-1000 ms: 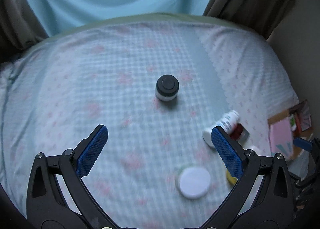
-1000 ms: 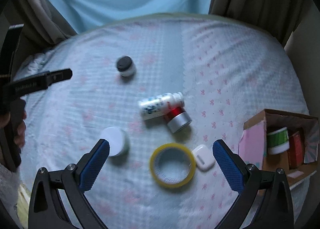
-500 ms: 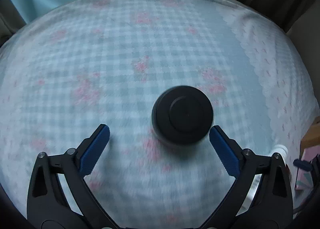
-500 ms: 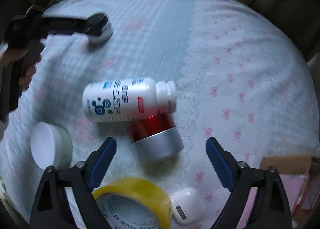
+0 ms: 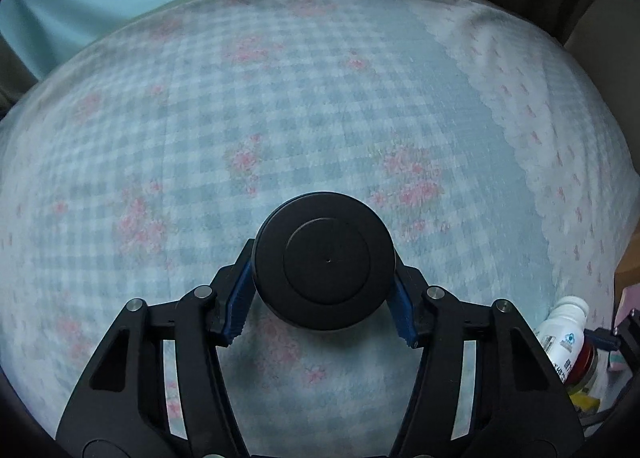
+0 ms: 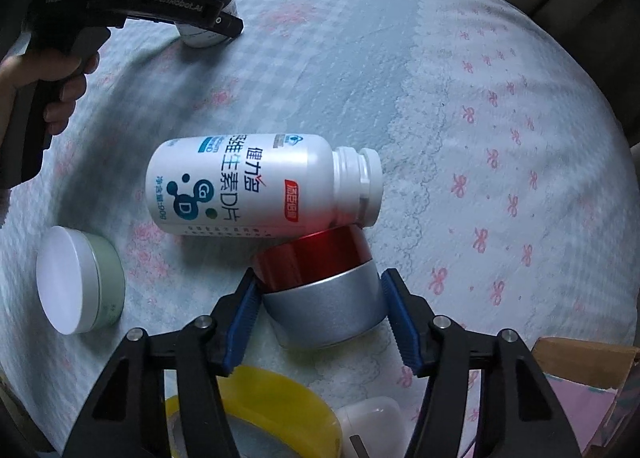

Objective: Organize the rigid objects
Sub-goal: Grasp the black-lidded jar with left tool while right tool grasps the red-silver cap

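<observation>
A small jar with a black lid [image 5: 326, 262] stands on the checked bedspread. My left gripper [image 5: 323, 252] is closing on it, and its blue pads press the jar's sides. From the right wrist view the same jar [image 6: 200, 38] shows under that gripper's fingers [image 6: 224, 22]. A red and silver tin [image 6: 328, 310] lies on its side against a white vitamin bottle [image 6: 248, 186]. My right gripper [image 6: 319, 278] is closing around the tin, with both pads touching its silver part.
A green jar with a white lid [image 6: 76, 282] stands at the left. Yellow tape [image 6: 256, 418] and a white earbud case [image 6: 372, 430] lie under the right gripper. A cardboard box [image 6: 580, 358] sits at the lower right. A hand [image 6: 52, 90] holds the left gripper.
Both grippers came down over the bed and their jaws narrowed from wide open. The left one now clasps the black-lidded jar, the right one the red and silver tin.
</observation>
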`<state>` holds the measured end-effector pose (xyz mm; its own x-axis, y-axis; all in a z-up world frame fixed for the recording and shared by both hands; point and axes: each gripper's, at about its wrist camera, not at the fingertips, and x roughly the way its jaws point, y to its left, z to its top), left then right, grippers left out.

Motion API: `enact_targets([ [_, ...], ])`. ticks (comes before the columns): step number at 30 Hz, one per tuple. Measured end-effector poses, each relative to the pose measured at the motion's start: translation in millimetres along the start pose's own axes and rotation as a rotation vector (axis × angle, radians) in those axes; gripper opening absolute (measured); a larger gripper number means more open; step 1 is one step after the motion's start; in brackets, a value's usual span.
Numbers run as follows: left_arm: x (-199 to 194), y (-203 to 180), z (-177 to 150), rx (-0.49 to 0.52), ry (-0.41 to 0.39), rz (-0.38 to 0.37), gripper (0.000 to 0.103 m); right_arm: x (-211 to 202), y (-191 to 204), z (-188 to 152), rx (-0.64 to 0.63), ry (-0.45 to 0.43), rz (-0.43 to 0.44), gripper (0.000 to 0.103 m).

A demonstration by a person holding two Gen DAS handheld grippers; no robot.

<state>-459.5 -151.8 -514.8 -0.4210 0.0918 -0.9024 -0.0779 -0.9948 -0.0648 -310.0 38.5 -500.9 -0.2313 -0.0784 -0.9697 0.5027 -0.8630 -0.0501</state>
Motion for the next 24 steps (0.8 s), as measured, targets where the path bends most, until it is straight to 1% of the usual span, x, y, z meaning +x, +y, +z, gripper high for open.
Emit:
enact_targets([
  [6,-9.9,2.0,-1.7,-0.017,-0.014,0.001,0.054,-4.7,-1.2,-3.9,0.027,-0.004,-0.002,0.056],
  [12,-40.3,2.0,-11.9,-0.017,-0.036,0.002,0.054,-20.1,-6.5,-11.7,0.070,-0.021,0.013,0.056],
  [17,-82.9,0.1,-25.3,-0.026,-0.067,-0.008,0.054,-48.6,-10.4,-22.6,0.112,-0.055,0.017,0.056],
  [20,-110.5,-5.9,-32.8,-0.021,-0.084,-0.008,0.054,-77.3,-8.9,-31.9,0.147,-0.087,0.028,0.056],
  [21,-123.9,-8.5,-36.7,-0.020,-0.090,-0.011,0.054,-88.0,-8.8,-33.1,0.161,-0.097,0.033,0.056],
  [22,-137.4,-10.7,-40.7,-0.021,-0.096,-0.015,0.054,-91.0,-10.4,-27.4,0.171,-0.105,0.036,0.056],
  [24,-167.0,-15.7,-48.2,-0.024,-0.106,-0.029,0.054,-113.9,-5.1,-38.6,0.194,-0.125,0.044,0.056],
])
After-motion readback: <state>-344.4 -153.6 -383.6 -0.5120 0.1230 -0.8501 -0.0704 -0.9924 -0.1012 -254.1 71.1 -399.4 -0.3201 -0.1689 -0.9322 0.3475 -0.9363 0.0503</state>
